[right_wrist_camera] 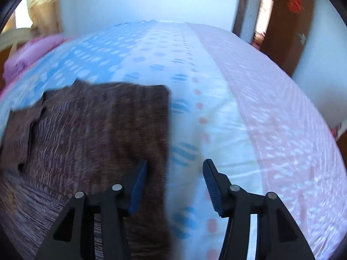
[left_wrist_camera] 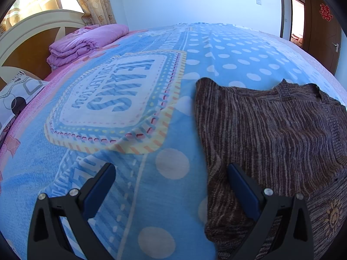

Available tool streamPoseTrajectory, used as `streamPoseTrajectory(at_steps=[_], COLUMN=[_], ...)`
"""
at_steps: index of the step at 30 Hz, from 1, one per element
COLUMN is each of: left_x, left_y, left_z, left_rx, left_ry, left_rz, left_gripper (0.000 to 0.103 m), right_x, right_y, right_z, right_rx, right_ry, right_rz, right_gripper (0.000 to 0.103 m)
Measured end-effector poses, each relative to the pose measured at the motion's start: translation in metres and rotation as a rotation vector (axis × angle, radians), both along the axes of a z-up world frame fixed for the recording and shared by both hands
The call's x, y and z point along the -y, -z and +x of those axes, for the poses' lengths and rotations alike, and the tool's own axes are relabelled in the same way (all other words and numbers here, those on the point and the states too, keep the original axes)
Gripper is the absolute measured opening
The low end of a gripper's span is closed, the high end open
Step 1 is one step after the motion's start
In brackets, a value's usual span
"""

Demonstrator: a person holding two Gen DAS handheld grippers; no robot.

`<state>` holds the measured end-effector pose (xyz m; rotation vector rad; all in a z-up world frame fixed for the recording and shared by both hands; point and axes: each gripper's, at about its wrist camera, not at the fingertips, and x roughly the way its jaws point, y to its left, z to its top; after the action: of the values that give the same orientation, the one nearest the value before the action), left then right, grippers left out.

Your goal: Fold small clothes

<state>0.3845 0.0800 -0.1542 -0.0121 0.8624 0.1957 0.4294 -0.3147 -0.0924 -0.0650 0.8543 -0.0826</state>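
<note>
A brown striped knit garment [left_wrist_camera: 271, 130] lies flat on the bed's blue dotted blanket [left_wrist_camera: 134, 112], its lower right part cut off by the left view's edge. The left tool [left_wrist_camera: 171, 173] stands wide with nothing between its jaws, one finger over the garment's edge. The right view is smeared with blur; there the right tool [right_wrist_camera: 175, 169] stands part-open and empty beside the garment's straight edge.

2 downward wrist views, shared sweater [left_wrist_camera: 271, 130]
</note>
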Motion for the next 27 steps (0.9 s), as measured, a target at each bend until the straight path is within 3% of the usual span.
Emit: streamPoseTrajectory(at_steps=[3, 6, 9, 12, 13, 17, 20, 23, 25, 27], left_x=[0.003, 0.005, 0.003, 0.002, 0.002, 0.002, 0.003, 0.004, 0.004, 0.003], left_y=[0.000, -0.001, -0.001, 0.000, 0.000, 0.000, 0.000, 0.000, 0.000, -0.001], left_z=[0.000, -0.001, 0.000, 0.000, 0.001, 0.002, 0.002, 0.001, 0.001, -0.001], left_rx=[0.001, 0.009, 0.007, 0.003, 0.002, 0.000, 0.000, 0.003, 0.001, 0.000], left_ry=[0.002, 0.003, 0.002, 0.002, 0.002, 0.002, 0.001, 0.000, 0.000, 0.001], left_rz=[0.016, 0.026, 0.017, 0.013, 0.009, 0.001, 0.007, 0.013, 0.011, 0.000], left_gripper=[0.103, 0.103, 0.103, 0.103, 0.103, 0.103, 0.103, 0.103, 0.103, 0.103], right_x=[-0.008, -0.026, -0.031, -0.003, 0.004, 0.018, 0.012, -0.013, -0.033, -0.031], right_y=[-0.006, 0.003, 0.014, 0.015, 0.017, 0.009, -0.006, -0.019, -0.012, 0.007], right_z=[0.012, 0.031, 0.039, 0.042, 0.041, 0.028, 0.007, -0.012, -0.013, -0.005], right_rx=[0.014, -0.035, -0.031, -0.041, -0.048, -0.035, 0.006, 0.045, 0.020, -0.043], right_ry=[-0.028, -0.064, -0.039, 0.043, 0.072, 0.064, 0.035, -0.066, -0.117, -0.085], right_rz=[-0.020, -0.056, -0.185, -0.147, -0.188, -0.098, -0.068, -0.015, -0.057, -0.103], right_gripper=[0.047, 0.047, 0.047, 0.047, 0.047, 0.047, 0.047, 0.047, 0.047, 0.047])
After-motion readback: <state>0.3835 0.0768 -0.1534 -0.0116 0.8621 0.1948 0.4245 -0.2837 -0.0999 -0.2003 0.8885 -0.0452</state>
